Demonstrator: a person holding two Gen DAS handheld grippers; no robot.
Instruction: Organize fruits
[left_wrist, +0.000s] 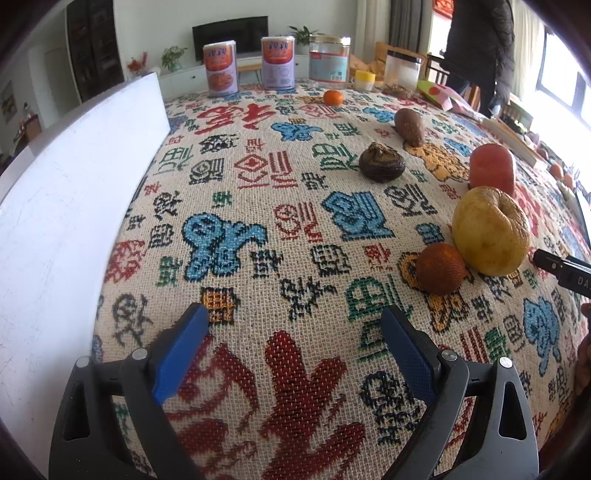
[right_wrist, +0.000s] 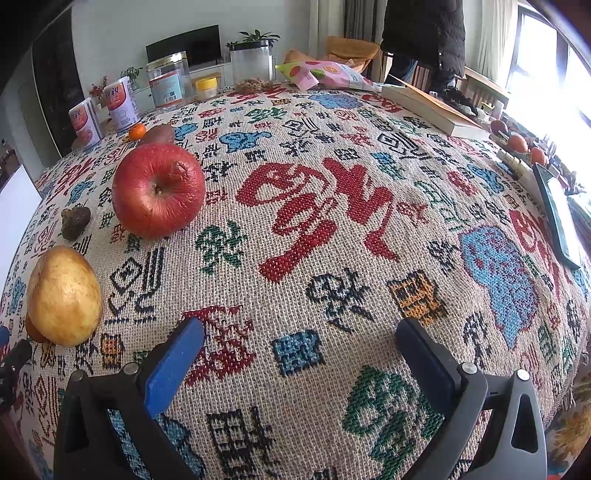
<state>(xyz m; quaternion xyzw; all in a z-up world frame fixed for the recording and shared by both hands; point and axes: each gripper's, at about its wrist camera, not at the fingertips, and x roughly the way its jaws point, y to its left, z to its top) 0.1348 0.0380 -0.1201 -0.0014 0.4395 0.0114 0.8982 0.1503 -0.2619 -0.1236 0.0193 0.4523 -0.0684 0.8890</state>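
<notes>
Fruits lie loose on a patterned woven tablecloth (left_wrist: 258, 221). In the left wrist view a wrinkled yellow pear (left_wrist: 489, 230) touches a small dark orange (left_wrist: 439, 267) at the right, with a red apple (left_wrist: 493, 168), a dark brown fruit (left_wrist: 381, 162), a brown oblong fruit (left_wrist: 409, 126) and a small orange (left_wrist: 333, 97) farther back. My left gripper (left_wrist: 295, 328) hovers open over bare cloth, left of the dark orange. My right gripper (right_wrist: 301, 343) is open too, with the pear (right_wrist: 64, 295) and red apple (right_wrist: 159, 190) to its left.
A white board (left_wrist: 74, 206) stands along the left edge. Two cans (left_wrist: 220, 68), a glass jar (left_wrist: 329, 62) and a plastic container (left_wrist: 402, 68) line the far edge. A book (right_wrist: 432, 107), a snack bag (right_wrist: 325, 75) and a phone (right_wrist: 557, 214) lie right. A person stands behind the table.
</notes>
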